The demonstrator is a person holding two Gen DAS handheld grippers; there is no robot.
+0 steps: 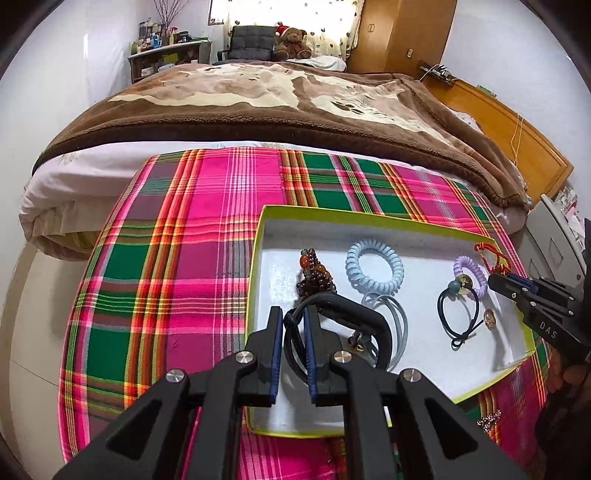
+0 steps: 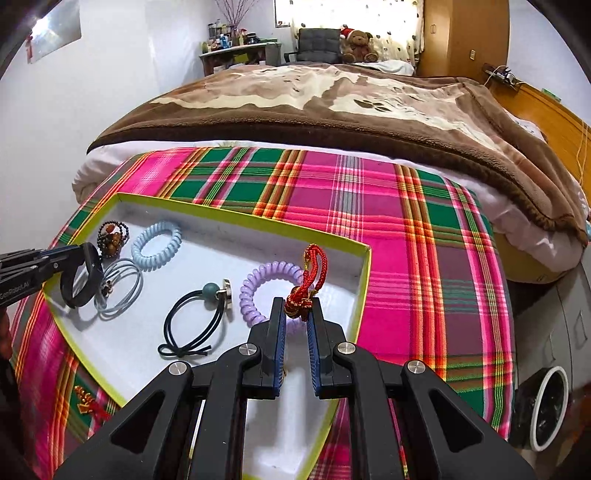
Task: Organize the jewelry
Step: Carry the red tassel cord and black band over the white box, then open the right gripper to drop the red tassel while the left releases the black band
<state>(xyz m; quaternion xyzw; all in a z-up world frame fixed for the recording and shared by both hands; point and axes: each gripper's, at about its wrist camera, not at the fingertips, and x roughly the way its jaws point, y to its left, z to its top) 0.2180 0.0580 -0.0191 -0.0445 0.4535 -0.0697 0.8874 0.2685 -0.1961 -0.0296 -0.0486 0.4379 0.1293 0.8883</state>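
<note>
A bed is being covered by a brown blanket, with a pink and green plaid cloth laid over its near end. A shelf of bottles, a dark chair and a teddy bear are being shown at the far wall, left to right, with a wooden wardrobe beyond them.

A shallow box with a lime-green rim is being carried by the cloth. Inside it, from left to right, a brown beaded bracelet, a pale blue spiral hair tie, grey hoop bands, a black elastic tie with a teal bead and a lilac spiral hair tie are being held.

A black bangle is being gripped by the left claw, whose jaws are drawn nearly together over the box's left part. In the right wrist view the bangle is being held just beside the grey hoops.

A red knotted cord charm is being pinched by the right claw, its jaws narrowed on the knot, above the lilac tie near the box's right wall.
</note>
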